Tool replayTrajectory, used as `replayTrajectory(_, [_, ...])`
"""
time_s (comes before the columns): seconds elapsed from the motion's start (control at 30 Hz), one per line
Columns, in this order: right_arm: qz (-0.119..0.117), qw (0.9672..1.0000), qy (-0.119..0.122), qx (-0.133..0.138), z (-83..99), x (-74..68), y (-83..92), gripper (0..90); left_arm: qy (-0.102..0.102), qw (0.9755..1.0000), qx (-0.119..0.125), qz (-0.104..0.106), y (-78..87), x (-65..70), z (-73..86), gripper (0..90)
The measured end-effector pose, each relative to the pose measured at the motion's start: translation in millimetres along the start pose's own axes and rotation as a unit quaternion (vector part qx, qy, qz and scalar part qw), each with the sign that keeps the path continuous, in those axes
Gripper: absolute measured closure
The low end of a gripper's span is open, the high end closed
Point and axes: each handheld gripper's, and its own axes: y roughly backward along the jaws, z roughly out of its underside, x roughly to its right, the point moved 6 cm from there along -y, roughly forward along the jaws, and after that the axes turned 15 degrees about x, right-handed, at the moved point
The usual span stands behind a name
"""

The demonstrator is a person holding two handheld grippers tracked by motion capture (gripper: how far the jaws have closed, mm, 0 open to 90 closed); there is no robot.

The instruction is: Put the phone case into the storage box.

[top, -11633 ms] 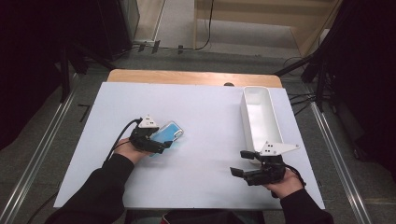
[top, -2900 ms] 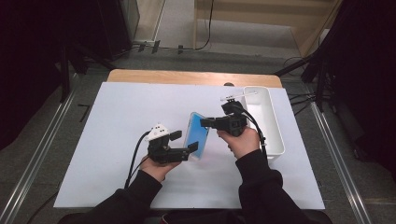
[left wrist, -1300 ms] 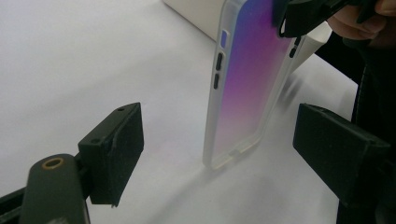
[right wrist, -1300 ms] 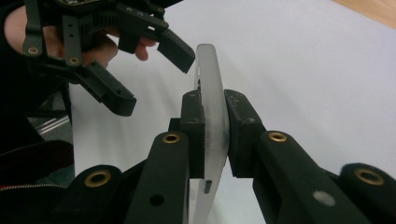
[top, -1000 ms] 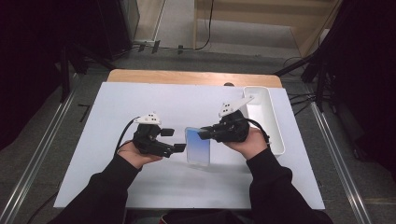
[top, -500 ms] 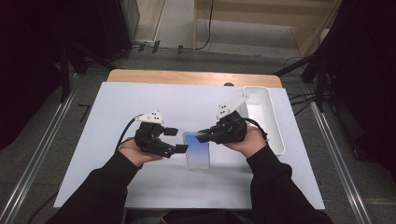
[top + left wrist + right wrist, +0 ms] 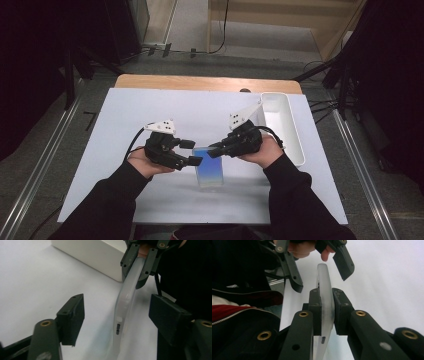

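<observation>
1. While my right gripper (image 7: pixel 327 312) stays clamped on the phone case (image 7: pixel 208 167), mid-table, upright, my left gripper (image 7: pixel 120 322) at nine o'clock has just been closing around it.
2. Pads not touching yet; handover pending.

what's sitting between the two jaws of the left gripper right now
The left gripper view shows the phone case edge-on between the left gripper's jaws, apart from both pads, held by the right gripper.

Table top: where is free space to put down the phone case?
The white table top lies bare between its far edge and the hand-held grippers, and along its left side. The middle is crowded: phone case, left hand-held gripper, right hand-held gripper. The white bin takes the right.
</observation>
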Motion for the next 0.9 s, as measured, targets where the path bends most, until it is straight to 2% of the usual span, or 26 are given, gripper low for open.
replayTrajectory(0.13, [-0.013,0.9999,0.002,-0.004,-1.1,-1.5,-1.1,77.3,-0.005,1.0000,-0.005,0.004,-0.9,1.0,1.1,33.7])
replayTrajectory(0.2, [-0.016,0.9998,0.003,-0.007,-1.2,-1.8,-2.3,77.3,-0.021,0.9998,-0.005,-0.002,-0.4,0.5,0.7,35.9])
replayTrajectory(0.27, [-0.020,0.9997,0.005,-0.009,-1.2,-1.9,-3.1,77.3,-0.026,0.9997,0.000,0.005,0.2,2.3,0.4,41.2])
replayTrajectory(0.37, [-0.026,0.9996,0.001,-0.010,-1.1,-2.9,-3.2,77.3,-0.016,0.9997,-0.010,0.015,0.2,3.1,2.0,46.8])
replayTrajectory(0.5, [-0.031,0.9995,0.000,-0.010,-0.8,-3.1,-3.3,77.3,-0.013,0.9996,-0.013,0.020,-0.1,3.2,3.5,52.9])
replayTrajectory(0.57, [-0.035,0.9993,-0.002,-0.013,-0.4,-3.4,-3.5,77.4,-0.001,0.9996,-0.015,0.024,0.6,2.8,3.0,55.1])
replayTrajectory(0.83, [-0.045,0.9988,-0.011,-0.014,0.0,-3.9,-3.2,77.3,0.004,0.9991,-0.023,0.034,1.6,3.3,4.2,67.4])
replayTrajectory(0.9, [-0.044,0.9988,-0.014,-0.017,0.3,-3.7,-3.2,77.3,0.001,0.9990,-0.024,0.037,1.3,4.8,3.8,73.2])
